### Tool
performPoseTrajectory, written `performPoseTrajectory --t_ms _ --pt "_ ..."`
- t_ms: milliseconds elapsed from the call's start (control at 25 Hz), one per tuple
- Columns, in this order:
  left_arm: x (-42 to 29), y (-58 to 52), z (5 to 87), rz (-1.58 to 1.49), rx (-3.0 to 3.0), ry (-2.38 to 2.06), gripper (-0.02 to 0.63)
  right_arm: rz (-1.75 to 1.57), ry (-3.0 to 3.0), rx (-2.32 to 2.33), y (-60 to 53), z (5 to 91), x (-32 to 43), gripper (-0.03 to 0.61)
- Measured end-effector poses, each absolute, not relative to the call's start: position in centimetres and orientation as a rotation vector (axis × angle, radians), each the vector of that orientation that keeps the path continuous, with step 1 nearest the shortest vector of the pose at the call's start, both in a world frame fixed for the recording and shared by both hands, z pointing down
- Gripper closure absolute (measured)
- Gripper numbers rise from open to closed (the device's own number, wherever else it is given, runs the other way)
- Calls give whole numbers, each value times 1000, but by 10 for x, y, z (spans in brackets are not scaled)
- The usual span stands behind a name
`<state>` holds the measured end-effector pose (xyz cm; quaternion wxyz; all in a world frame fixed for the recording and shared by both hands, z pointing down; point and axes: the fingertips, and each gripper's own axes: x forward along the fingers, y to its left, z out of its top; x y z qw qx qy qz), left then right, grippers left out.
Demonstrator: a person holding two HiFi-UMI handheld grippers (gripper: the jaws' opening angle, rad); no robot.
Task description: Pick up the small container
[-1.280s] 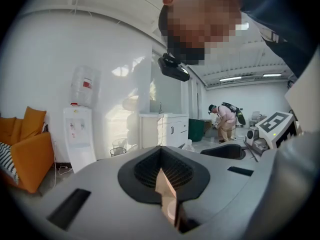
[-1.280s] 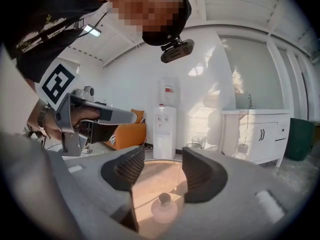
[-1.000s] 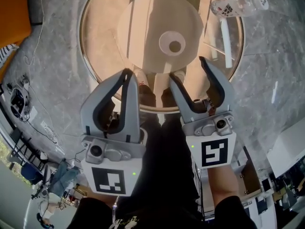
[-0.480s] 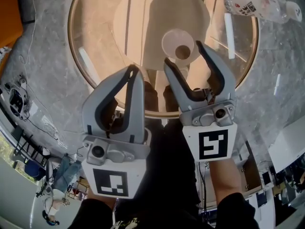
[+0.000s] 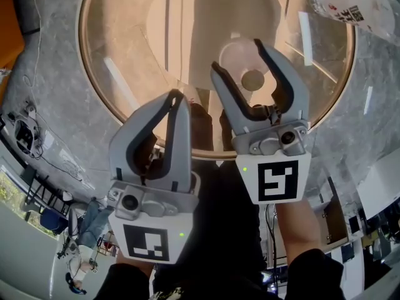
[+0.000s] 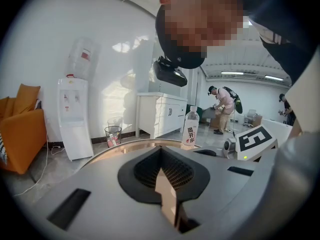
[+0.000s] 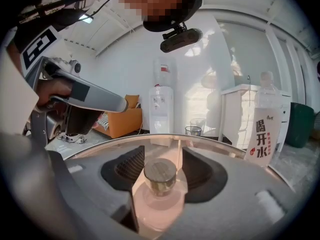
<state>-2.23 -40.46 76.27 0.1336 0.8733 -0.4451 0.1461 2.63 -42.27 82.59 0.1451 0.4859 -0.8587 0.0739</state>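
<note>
The small container is a clear little jar with a dull round lid, standing on a pale disc on the round glass table. My right gripper is open, one jaw on either side of the container, apart from it. In the right gripper view the container sits midway between the dark pads of the right gripper. My left gripper hovers over the table's near rim to the left, shut with nothing in it. The left gripper view shows the left gripper with its jaws together.
A clear water bottle with a white label stands at the table's far right edge; the same bottle rises right of the right jaw. A water dispenser, an orange sofa and a white cabinet stand beyond. Cables lie on the floor at left.
Both grippers have moved forward over the table. The container lay ahead of the right jaws before and now stands between them. The left gripper has stayed shut.
</note>
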Motion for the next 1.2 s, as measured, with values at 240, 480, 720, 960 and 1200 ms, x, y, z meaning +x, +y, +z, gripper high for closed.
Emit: performPoseTrajectory --t_ms 240,480,720,960,1200 --pt "-23 -404 774 438 2522 -1260 612 163 -2368 1473 -430 842 31 442" --pt "-22 -401 771 447 2534 -1233 612 73 -2328 1431 -425 843 26 486" --pt "-25 -401 760 455 2538 -1232 612 165 -2323 1435 -423 841 31 492" --pt "-18 -397 739 448 2546 -1219 612 186 -2304 1445 -417 818 42 494" --pt "-4 -398 687 406 2582 -1220 612 176 -2307 1470 -413 760 53 494"
